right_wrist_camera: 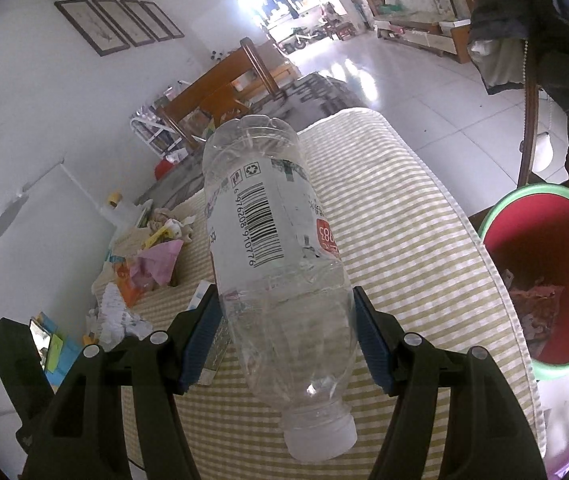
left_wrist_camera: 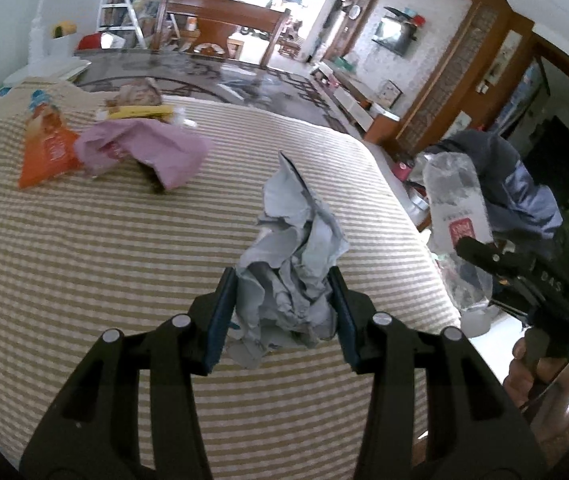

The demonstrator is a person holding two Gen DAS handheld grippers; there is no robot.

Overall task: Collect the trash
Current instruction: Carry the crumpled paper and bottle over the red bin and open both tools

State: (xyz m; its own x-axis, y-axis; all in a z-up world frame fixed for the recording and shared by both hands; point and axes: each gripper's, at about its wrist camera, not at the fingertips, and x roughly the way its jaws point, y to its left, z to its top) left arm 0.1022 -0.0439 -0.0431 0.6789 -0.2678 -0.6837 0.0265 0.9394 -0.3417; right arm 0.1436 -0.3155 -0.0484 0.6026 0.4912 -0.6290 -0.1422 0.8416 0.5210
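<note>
Left fingers (left_wrist_camera: 228, 312) pinch crumpled grey paper (left_wrist_camera: 292, 264); right fingers (right_wrist_camera: 368, 336) clamp a clear ribbed bottle (right_wrist_camera: 272, 240).

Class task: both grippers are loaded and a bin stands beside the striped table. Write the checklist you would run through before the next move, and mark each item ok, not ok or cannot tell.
1. Left gripper clamps the crumpled paper between both pads: ok.
2. Right gripper grips the clear plastic bottle at its lower body: ok.
3. Bottle cap is on: ok.
4. Red bin mouth is open, with room above the trash inside: ok.
5. Table fully cleared: not ok; the orange packet and pink bag remain on the striped cloth.
6. Bottle is empty: cannot tell.
</note>
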